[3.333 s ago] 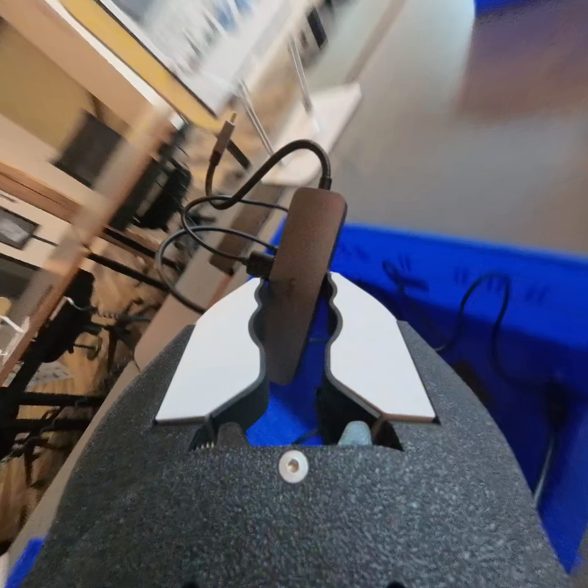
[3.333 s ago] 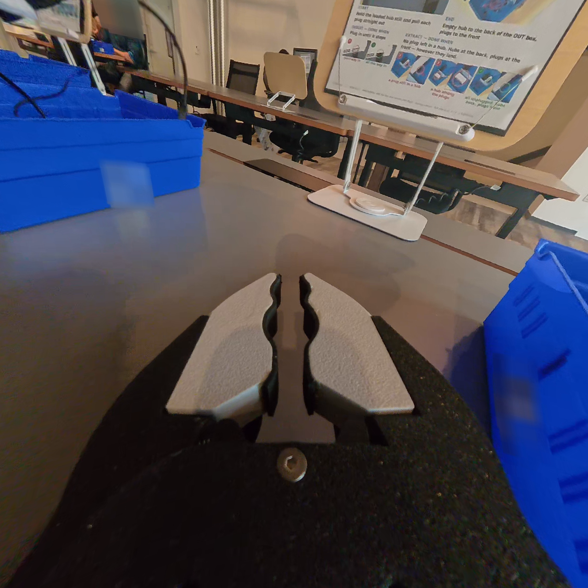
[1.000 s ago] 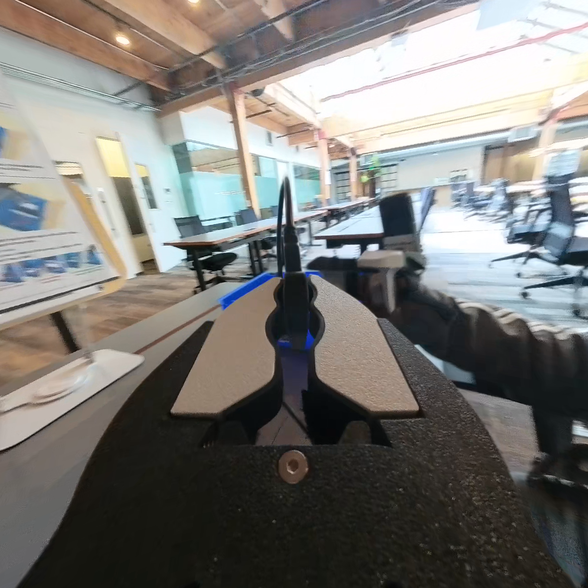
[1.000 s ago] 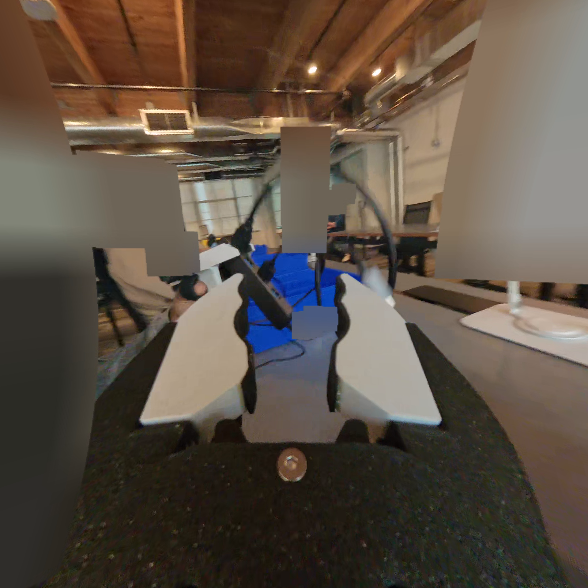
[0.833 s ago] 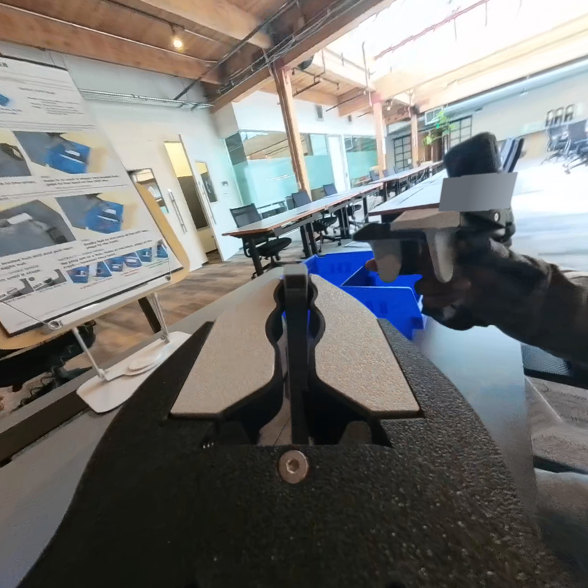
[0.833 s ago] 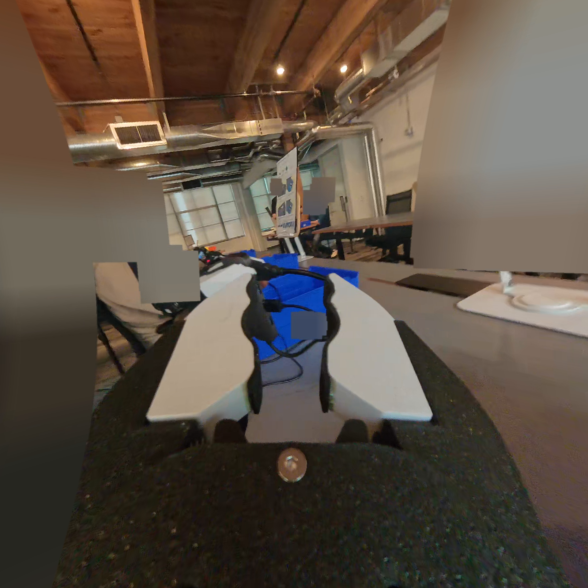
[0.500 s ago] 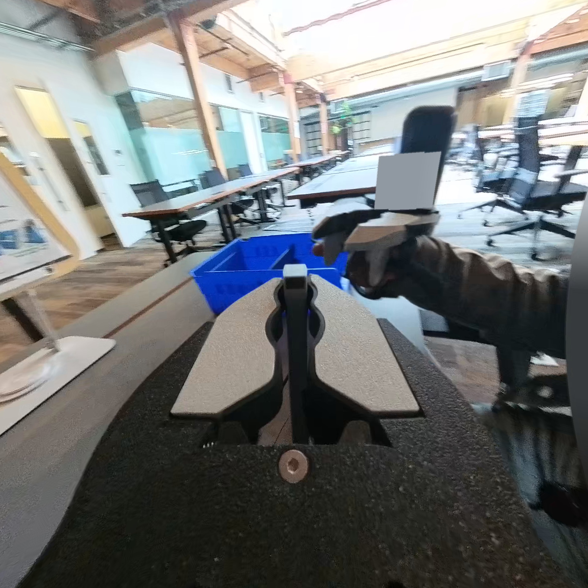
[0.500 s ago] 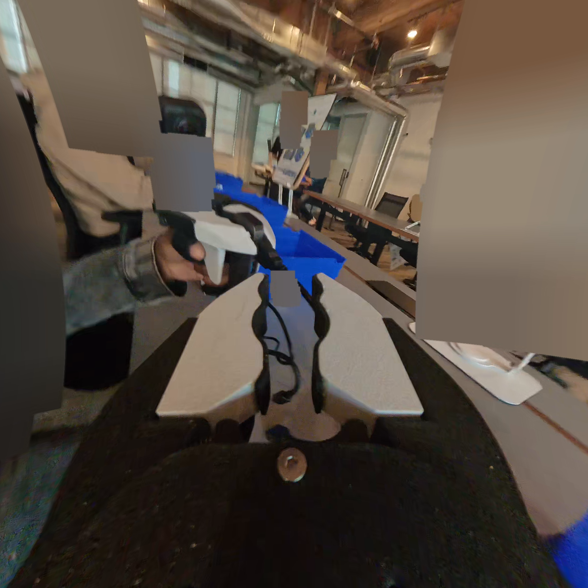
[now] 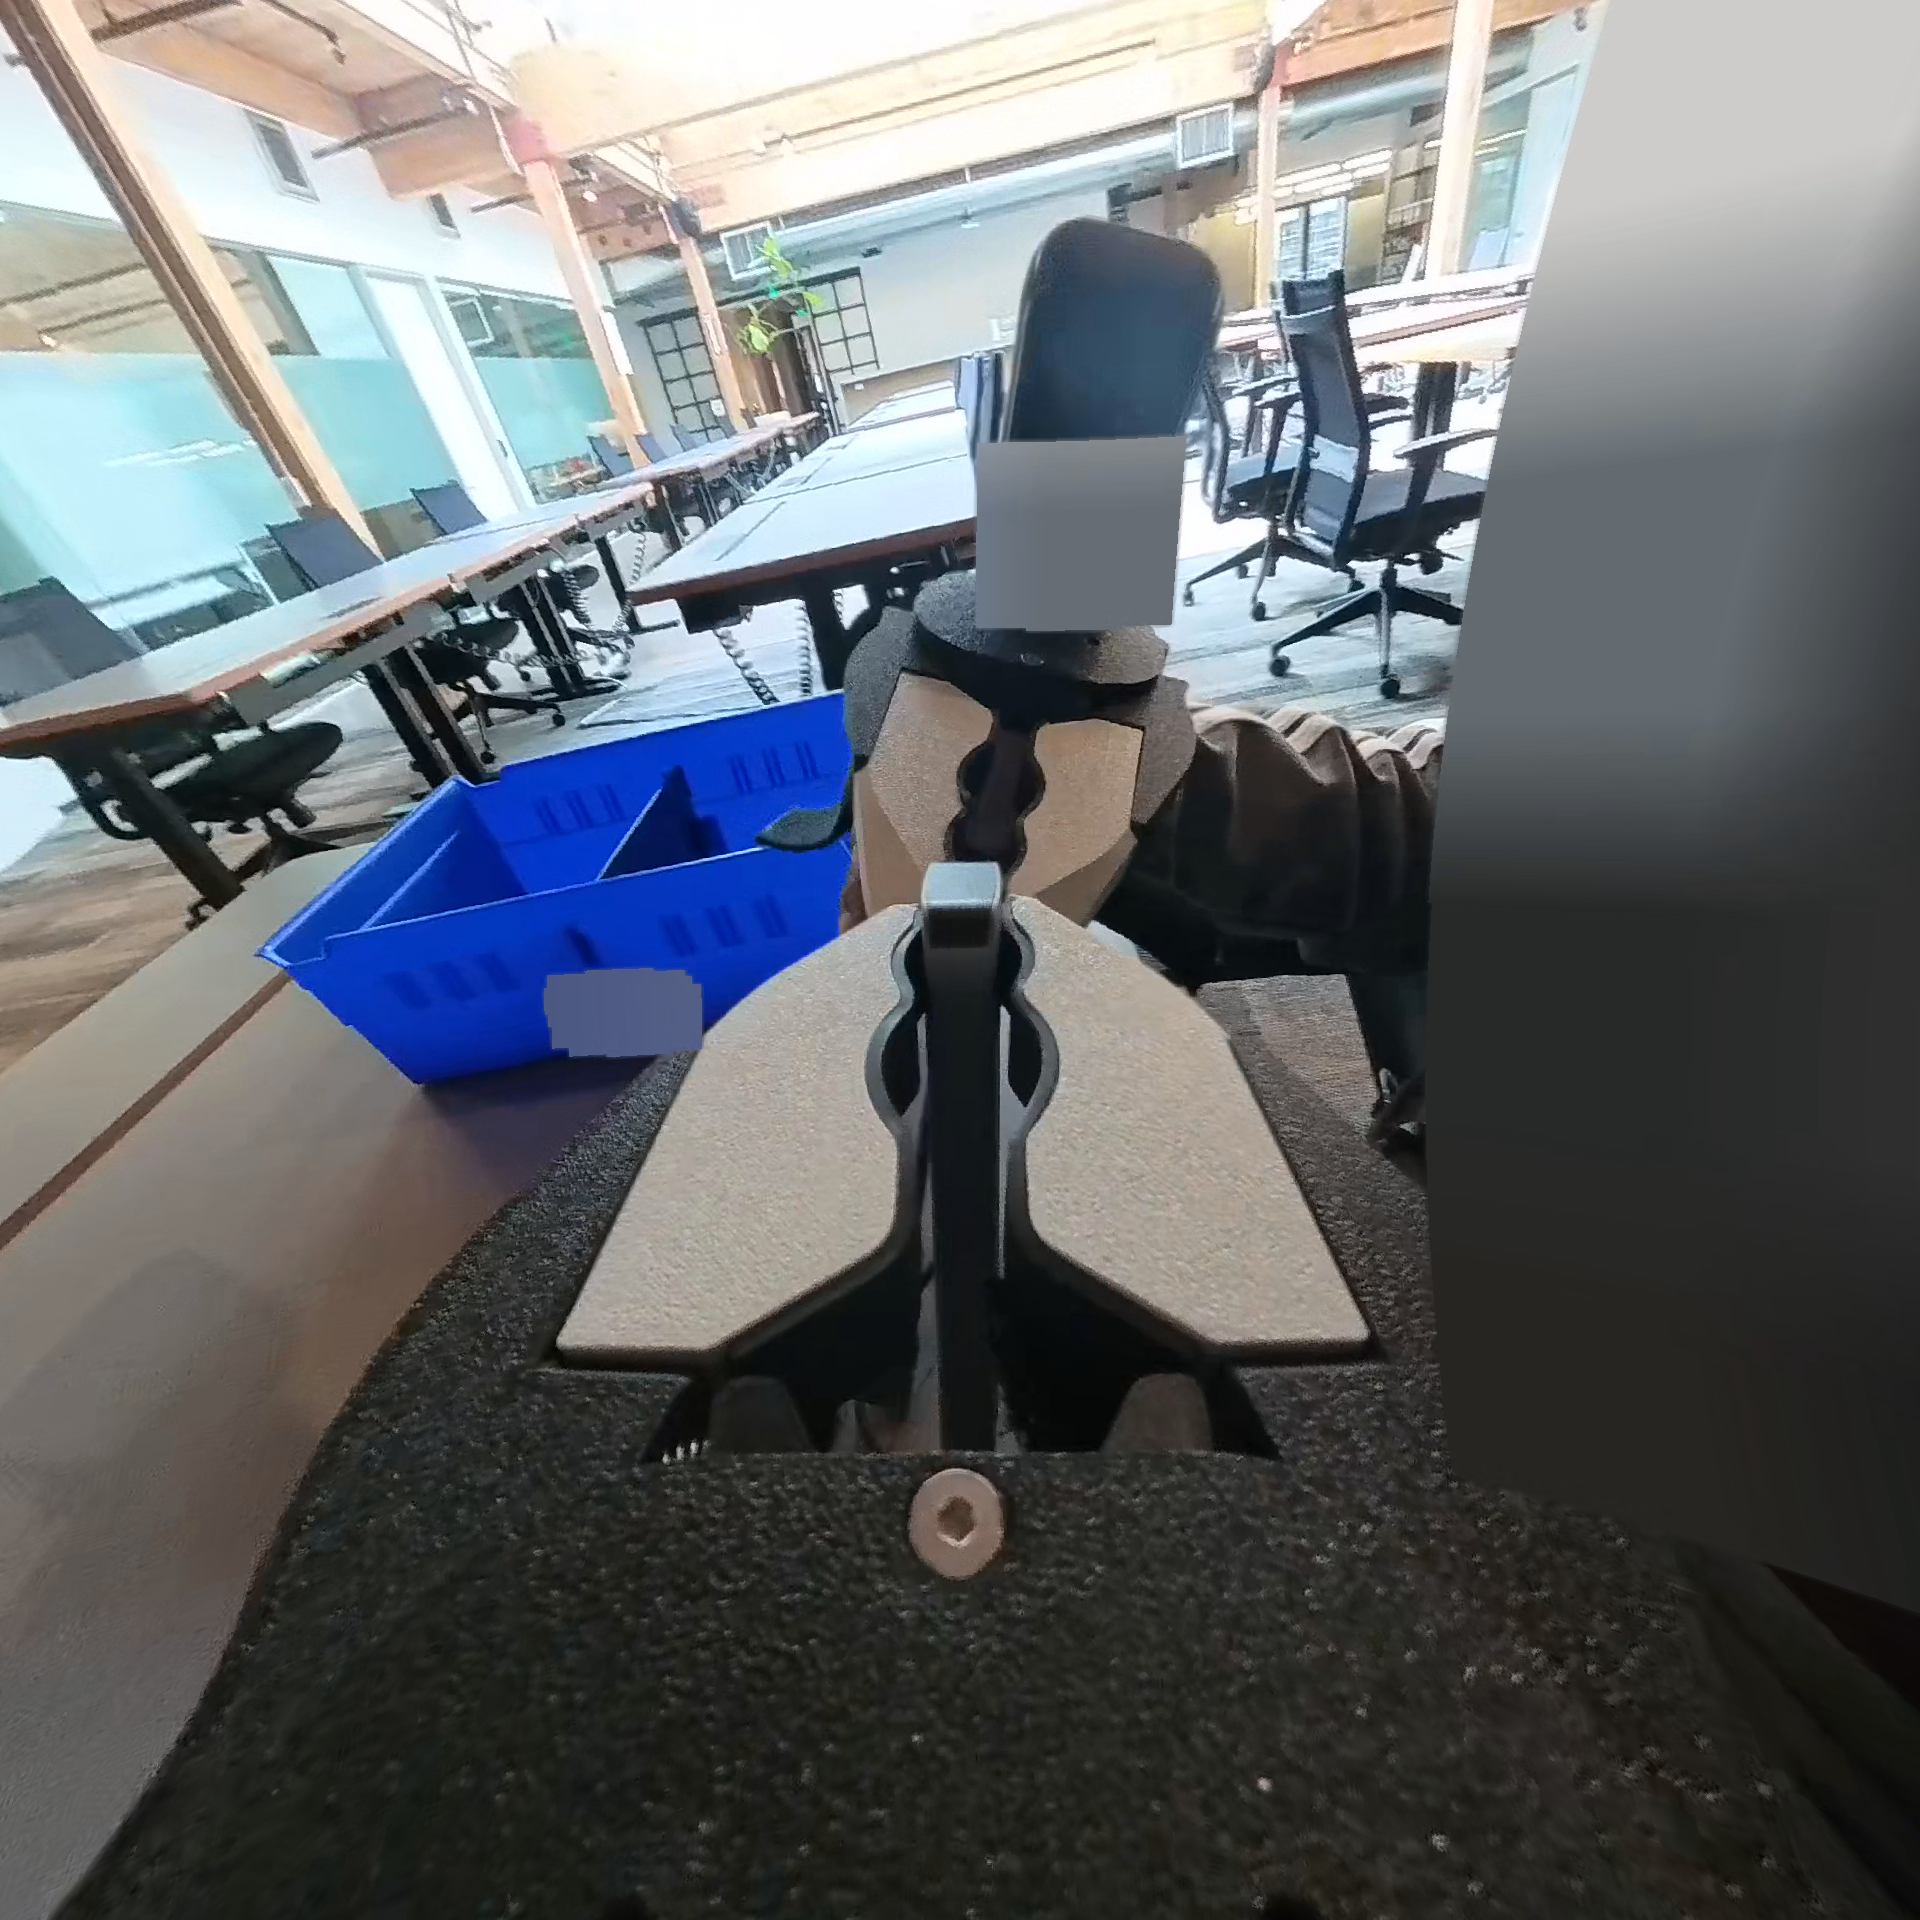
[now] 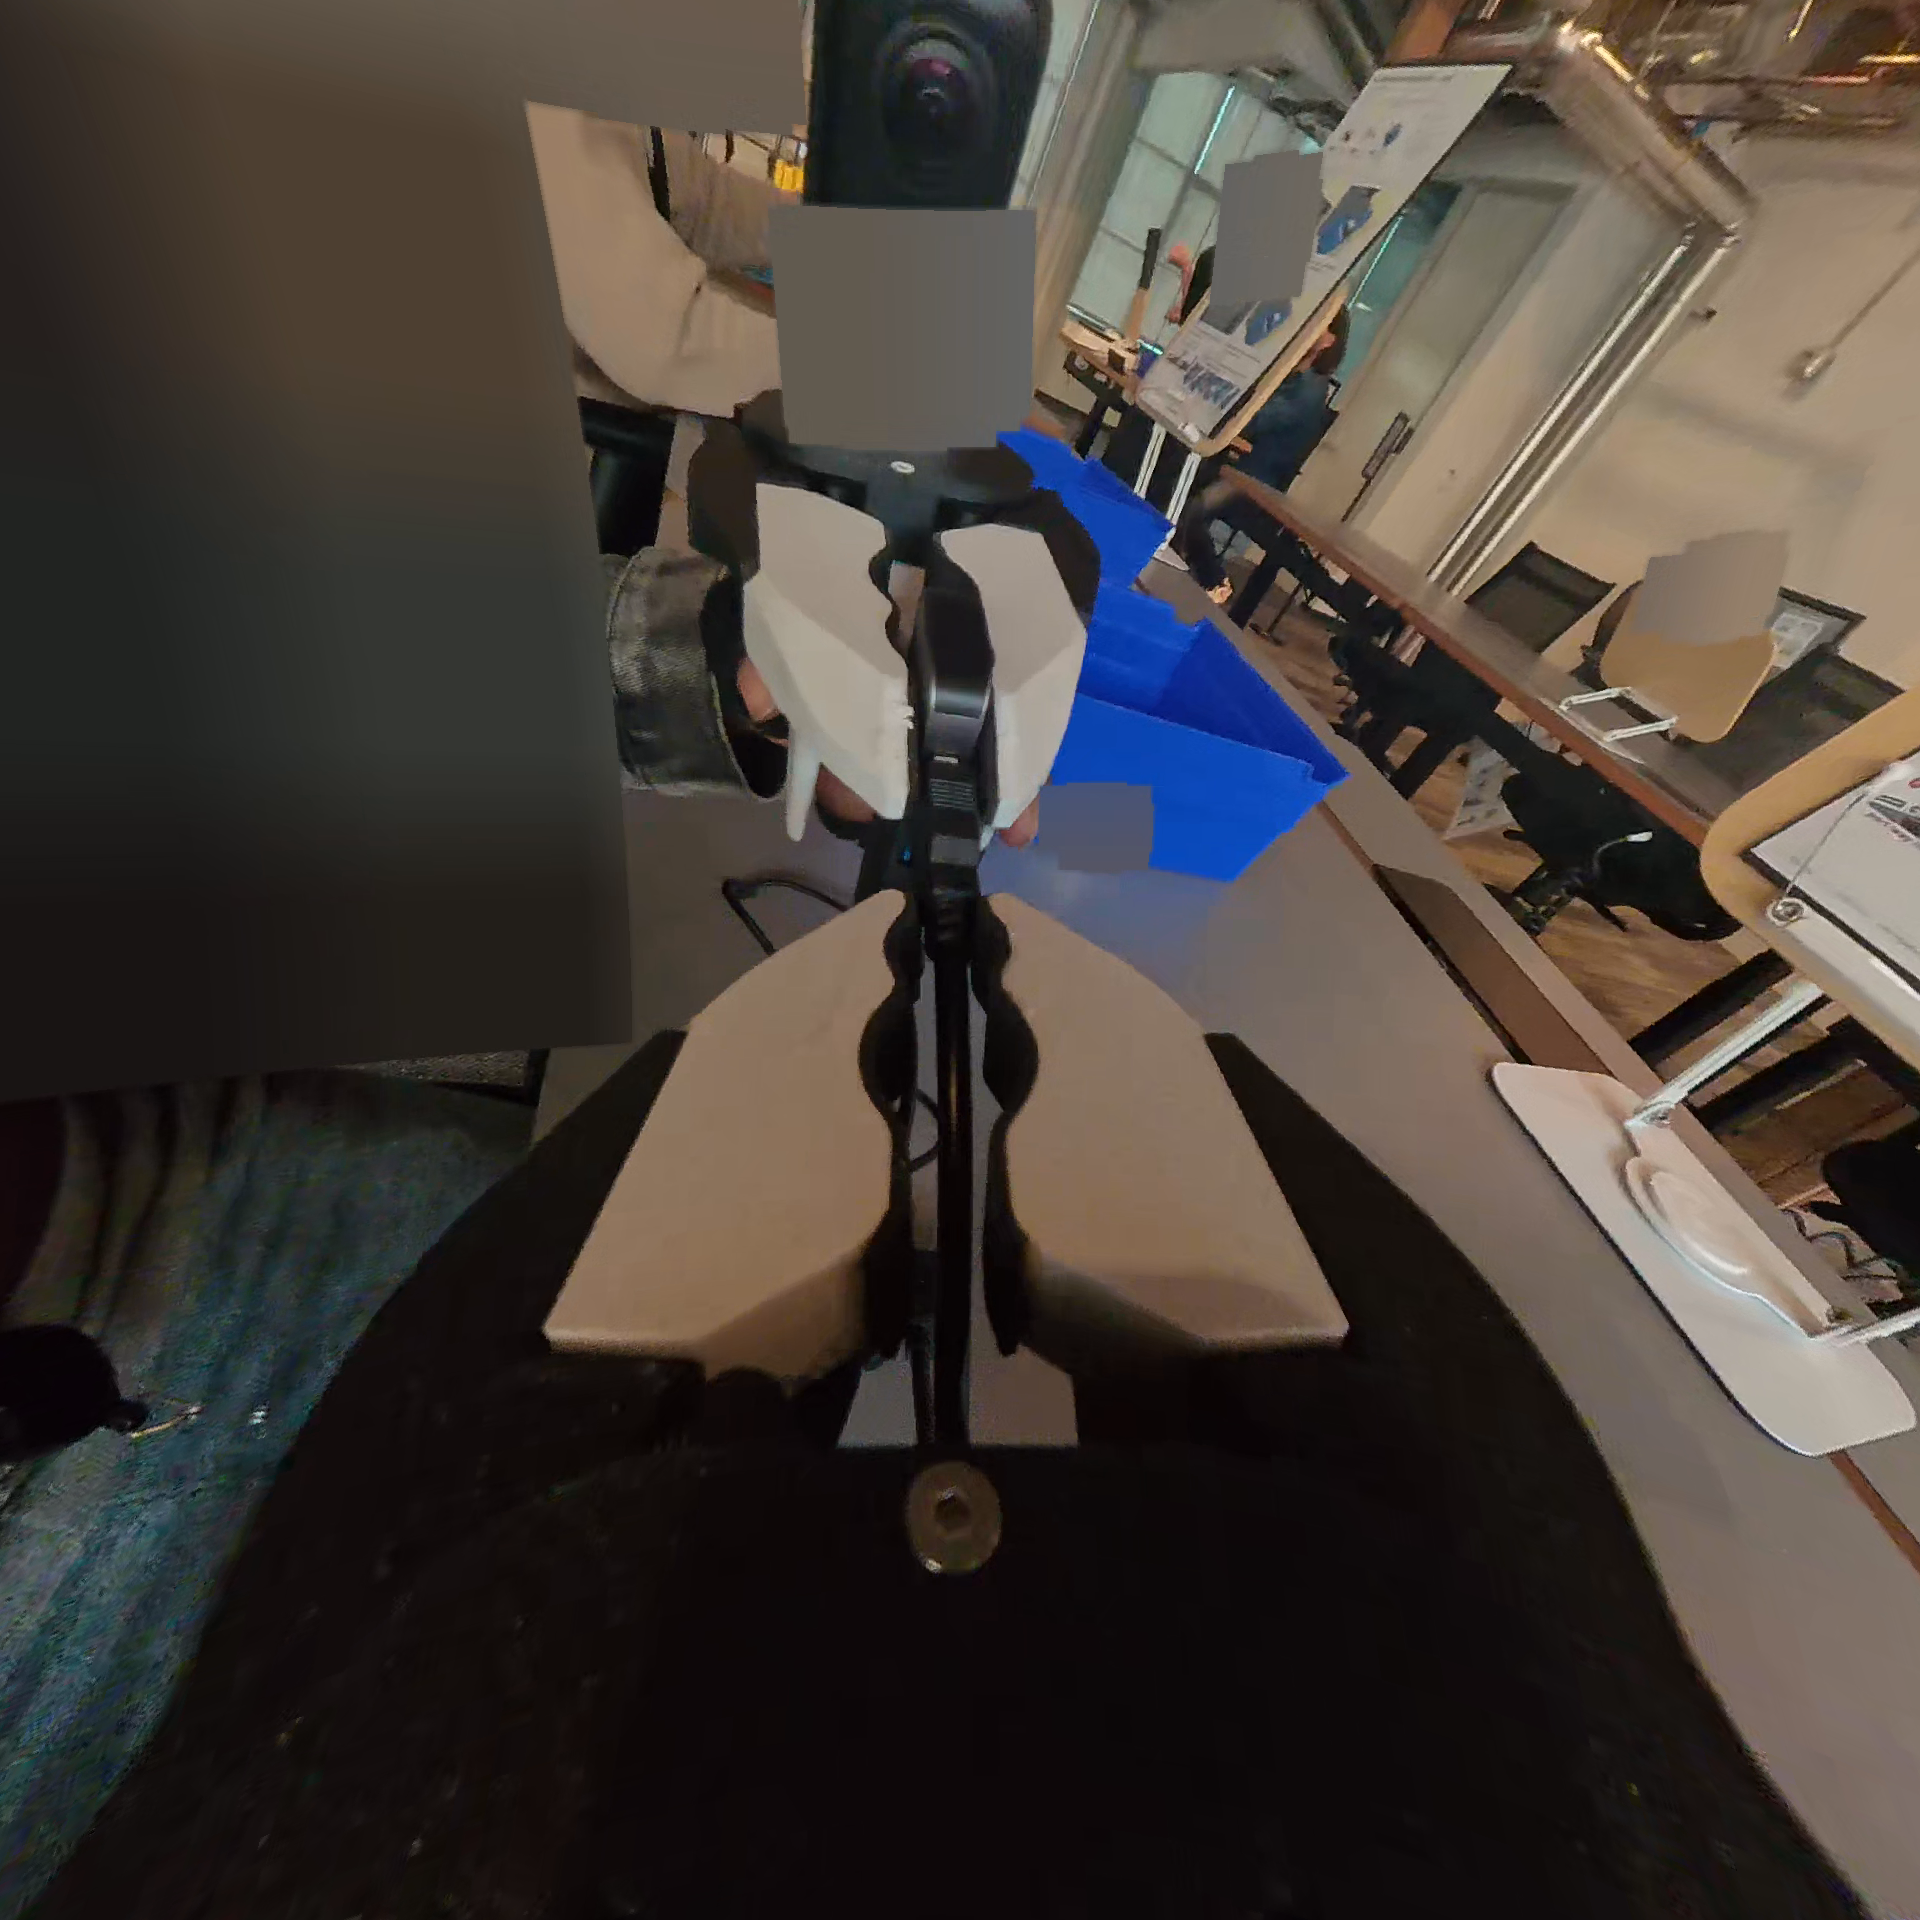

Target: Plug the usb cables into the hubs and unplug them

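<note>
Grey desk [image 9: 156,1299], blue bin [image 9: 582,914] behind. My left gripper [image 9: 963,940] pinches the hub [image 9: 961,1143]; my right gripper [image 10: 940,935] pinches the usb cable [image 10: 951,1143].

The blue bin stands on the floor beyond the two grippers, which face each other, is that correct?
Not quite: the blue bin stands on the table, not on the floor, as the left wrist view shows. The left gripper and the right gripper do face each other.
</note>
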`<state>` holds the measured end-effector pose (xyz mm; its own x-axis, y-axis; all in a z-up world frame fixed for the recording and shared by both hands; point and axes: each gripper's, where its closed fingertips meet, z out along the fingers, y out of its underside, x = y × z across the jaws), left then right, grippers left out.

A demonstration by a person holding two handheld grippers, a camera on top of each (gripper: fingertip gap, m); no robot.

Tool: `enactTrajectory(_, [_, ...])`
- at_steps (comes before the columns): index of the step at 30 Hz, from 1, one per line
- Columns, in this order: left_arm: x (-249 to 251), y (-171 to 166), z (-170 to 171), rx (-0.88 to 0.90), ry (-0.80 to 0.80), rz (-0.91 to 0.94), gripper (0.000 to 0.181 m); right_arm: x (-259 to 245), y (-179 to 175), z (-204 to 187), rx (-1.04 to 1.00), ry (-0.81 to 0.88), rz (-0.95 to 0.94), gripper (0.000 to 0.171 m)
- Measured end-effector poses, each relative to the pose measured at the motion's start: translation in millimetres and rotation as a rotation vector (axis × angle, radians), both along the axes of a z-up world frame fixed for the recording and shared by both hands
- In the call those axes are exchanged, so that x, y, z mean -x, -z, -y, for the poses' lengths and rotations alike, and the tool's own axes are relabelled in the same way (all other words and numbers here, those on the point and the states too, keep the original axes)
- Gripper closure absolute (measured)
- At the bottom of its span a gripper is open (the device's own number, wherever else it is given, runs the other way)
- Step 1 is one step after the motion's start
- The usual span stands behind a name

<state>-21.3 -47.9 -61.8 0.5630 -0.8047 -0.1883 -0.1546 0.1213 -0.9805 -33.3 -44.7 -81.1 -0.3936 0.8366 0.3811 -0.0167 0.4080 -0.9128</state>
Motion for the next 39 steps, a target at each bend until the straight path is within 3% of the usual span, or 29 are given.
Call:
enactTrajectory(12, [-9, 0, 10, 0.004, 0.021, -0.109, 0.169, -14, -2, 8, -0.041, -0.116, -0.019, 0.164])
enactTrajectory(15, [48, -49, 31, -0.095, -0.057, 0.113, 0.17, -44, -19, -47, 0.037, 0.012, -0.104, 0.164])
enactTrajectory(18, [97, -83, 66, -0.255, -0.162, 0.187, 0.17, -90, -77, -80, 0.157, 0.059, -0.377, 0.164])
enactTrajectory(23, [93, -78, 51, -0.241, -0.208, 0.183, 0.17, -139, -136, -116, 0.044, 0.41, -0.708, 0.164])
enactTrajectory(28, [80, -68, 31, -0.221, -0.235, 0.176, 0.17, -197, -171, -135, -0.17, 0.762, -0.957, 0.164])
enactTrajectory(31, [77, -69, 26, -0.224, -0.245, 0.186, 0.17, -214, -166, -161, -0.233, 0.95, -0.957, 0.164])
enactTrajectory(34, [77, -64, 22, -0.21, -0.26, 0.171, 0.17, -211, -138, -198, -0.269, 1.073, -0.866, 0.163])
enactTrajectory(38, [74, -62, 21, -0.217, -0.252, 0.153, 0.17, -186, -82, -249, -0.274, 1.188, -0.525, 0.16])
enactTrajectory(39, [73, -62, 21, -0.222, -0.256, 0.148, 0.17, -180, -71, -256, -0.253, 1.198, -0.455, 0.148])
